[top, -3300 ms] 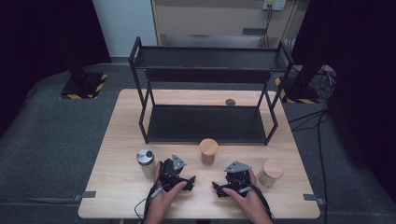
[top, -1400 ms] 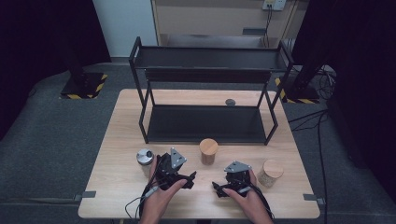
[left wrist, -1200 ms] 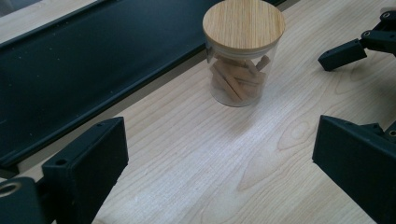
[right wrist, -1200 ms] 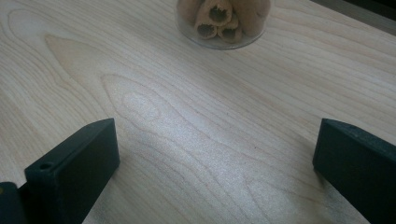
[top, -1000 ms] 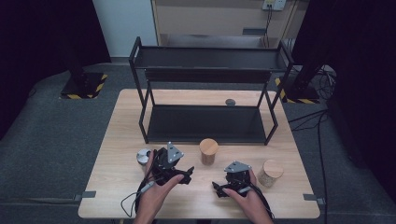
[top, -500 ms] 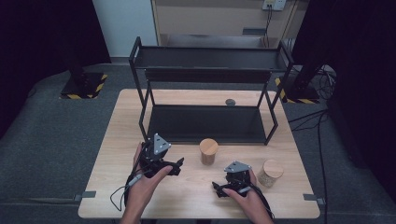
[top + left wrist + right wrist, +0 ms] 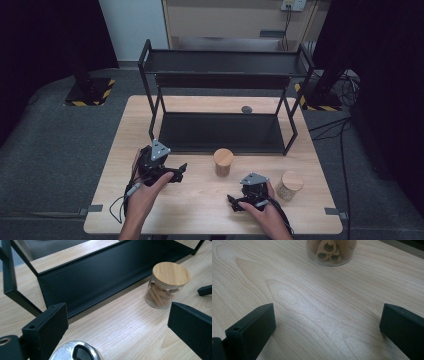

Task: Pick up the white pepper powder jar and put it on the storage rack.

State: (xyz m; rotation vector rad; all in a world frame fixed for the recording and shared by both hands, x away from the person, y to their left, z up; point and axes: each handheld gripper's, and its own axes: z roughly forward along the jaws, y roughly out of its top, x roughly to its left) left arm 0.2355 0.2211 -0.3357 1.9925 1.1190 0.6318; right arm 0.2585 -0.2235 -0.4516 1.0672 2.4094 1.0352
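My left gripper (image 7: 176,172) hovers at the table's front left, open. In the left gripper view its jaws (image 7: 117,323) stand wide apart over a metal-lidded jar (image 7: 75,352) at the bottom edge. A glass jar with a wooden lid (image 7: 167,282) holding pale sticks stands ahead to the right; the high view shows this wooden-lidded jar (image 7: 223,161) mid-table. My right gripper (image 7: 236,202) rests low at the front right, open (image 7: 328,322), with bare wood between its jaws. A jar's glass base (image 7: 330,250) with rolled brown pieces stands just beyond them.
A black two-tier metal rack (image 7: 220,131) fills the back half of the table; its lower shelf (image 7: 100,272) lies close ahead of the left gripper. Another wooden-lidded jar (image 7: 290,184) stands to the right of my right hand. A small dark disc (image 7: 246,109) lies behind the rack.
My left gripper has moved left and away from me, rising over the metal-lidded jar, which it now covers in the high view. The right gripper has stayed put.
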